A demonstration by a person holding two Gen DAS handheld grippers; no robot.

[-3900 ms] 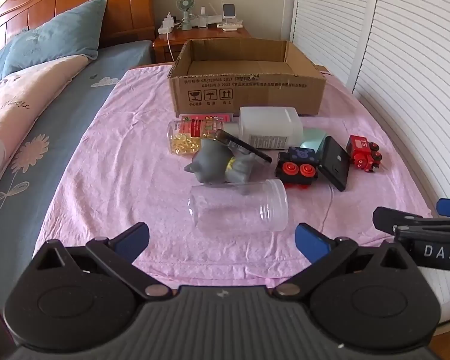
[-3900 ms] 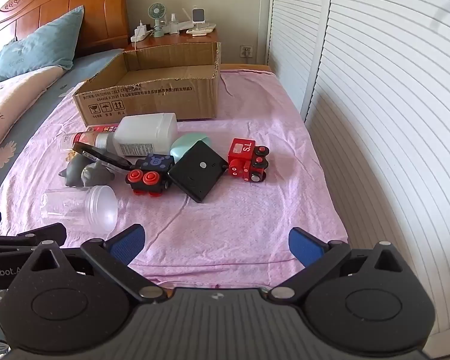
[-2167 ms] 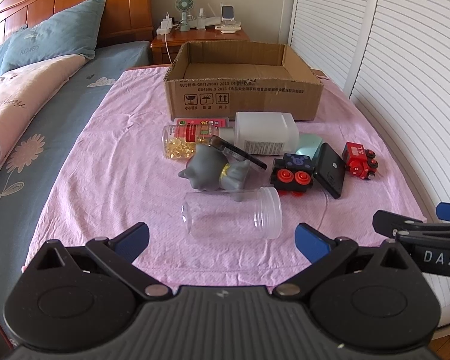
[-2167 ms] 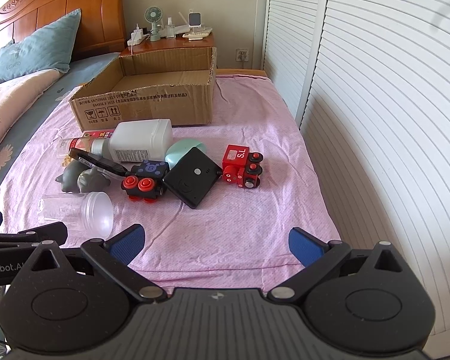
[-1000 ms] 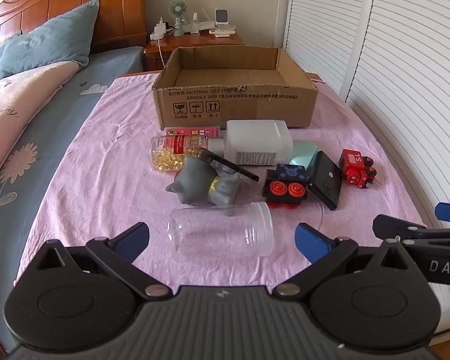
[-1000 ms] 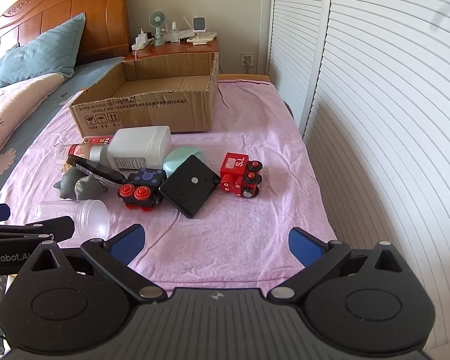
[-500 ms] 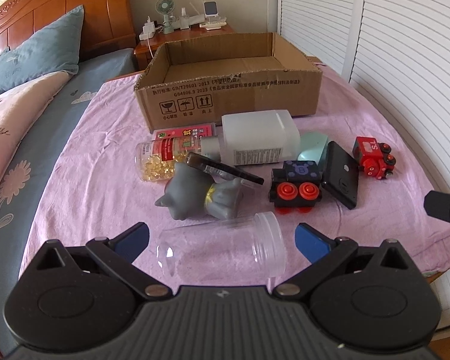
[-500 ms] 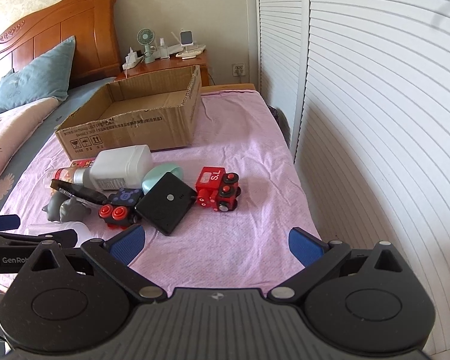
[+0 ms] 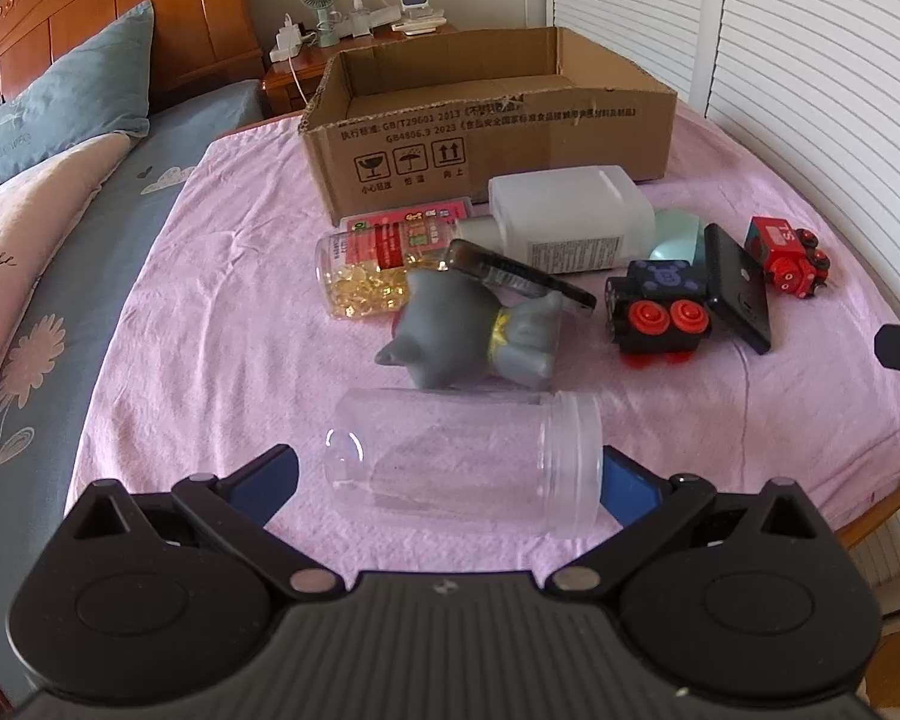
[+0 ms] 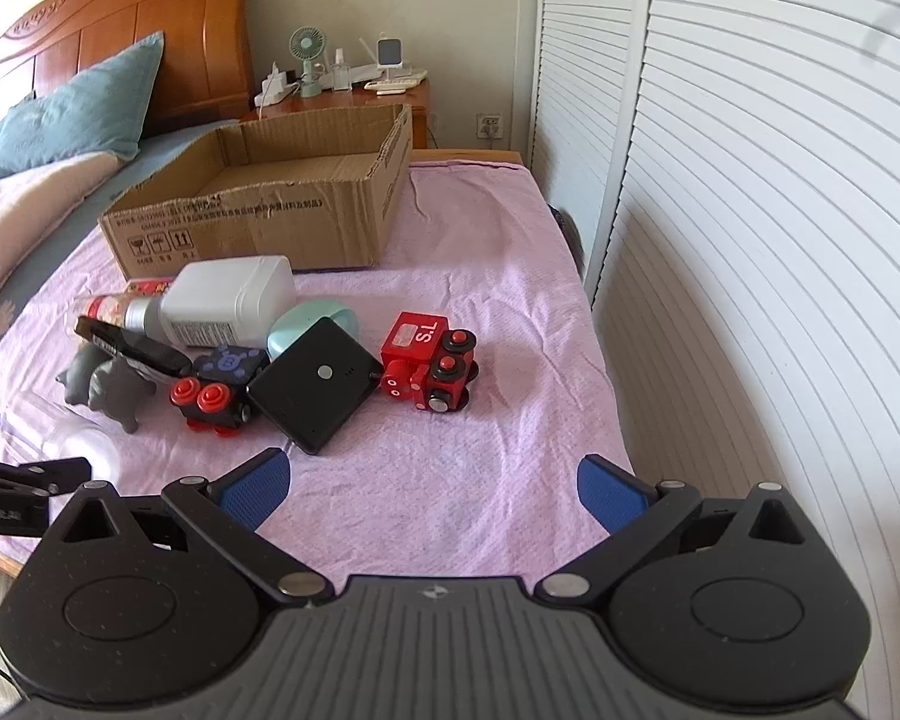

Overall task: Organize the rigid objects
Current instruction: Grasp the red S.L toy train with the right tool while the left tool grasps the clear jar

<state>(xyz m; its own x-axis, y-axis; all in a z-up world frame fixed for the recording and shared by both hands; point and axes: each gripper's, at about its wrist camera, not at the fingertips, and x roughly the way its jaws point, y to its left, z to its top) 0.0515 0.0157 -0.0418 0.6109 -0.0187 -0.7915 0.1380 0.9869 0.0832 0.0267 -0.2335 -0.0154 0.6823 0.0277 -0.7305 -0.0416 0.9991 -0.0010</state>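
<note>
The left gripper has pushed in on the clear plastic jar, which lies on its side on the pink cloth, right between the wide-spread fingers and not yet pinched. The right gripper hangs spread wide and empty, short of the red toy train, with the cardboard box waiting at the back.

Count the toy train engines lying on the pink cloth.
2. The red train sits farthest right, near the shutter doors. The black train with red buttons lies left of it, beside the black square device. Others could be hidden under the pile.
</note>
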